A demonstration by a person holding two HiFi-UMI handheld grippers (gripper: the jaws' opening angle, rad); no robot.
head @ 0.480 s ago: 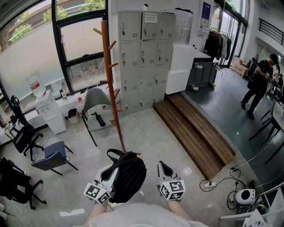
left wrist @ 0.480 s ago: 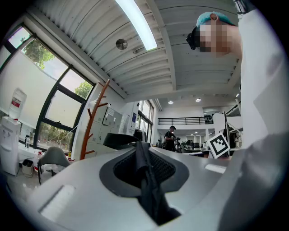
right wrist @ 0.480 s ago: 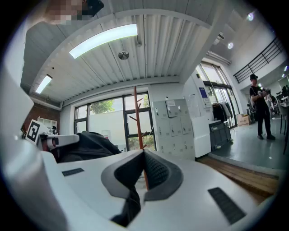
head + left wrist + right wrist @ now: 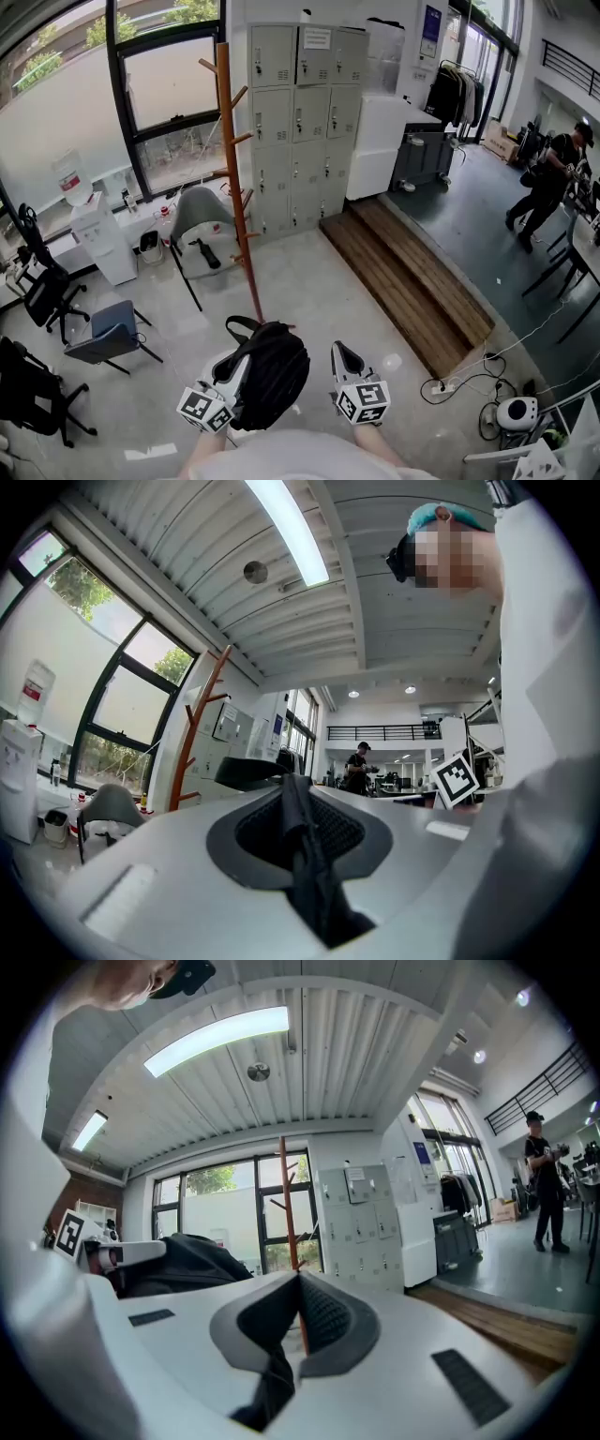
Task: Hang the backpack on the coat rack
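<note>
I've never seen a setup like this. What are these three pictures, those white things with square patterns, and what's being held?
A person holds two two-jaw grippers; the patterned cubes are part of them. The wide picture comes from a camera on their head, looking down; the other two from cameras riding on the grippers. The left gripper is shut on a strap of the backpack. The right gripper is shut, beside the backpack. The coat rack stands on the floor ahead.
</note>
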